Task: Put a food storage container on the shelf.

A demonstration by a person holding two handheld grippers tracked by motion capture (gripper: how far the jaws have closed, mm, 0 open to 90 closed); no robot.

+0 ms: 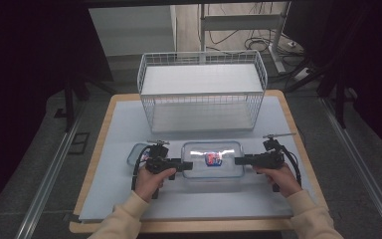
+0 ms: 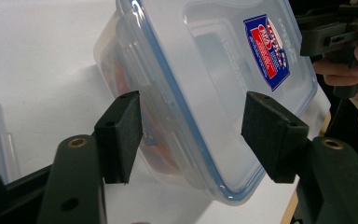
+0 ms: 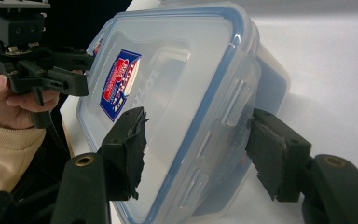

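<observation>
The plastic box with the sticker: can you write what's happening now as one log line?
box: clear lidded box on table | left gripper: jaws astride left end | right gripper: jaws astride right end | basket: behind

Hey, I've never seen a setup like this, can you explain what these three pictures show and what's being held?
A person sits at a table and holds hand tongs in each hand, with no robot arm. The high view looks down from above; the other two come from cameras riding on each pair of tongs. On the table stand a white wire basket, a clear lidded box with a red and blue label, and a second small container. The left tongs and right tongs straddle opposite ends of the box, one jaw above the lid and one below.
</observation>
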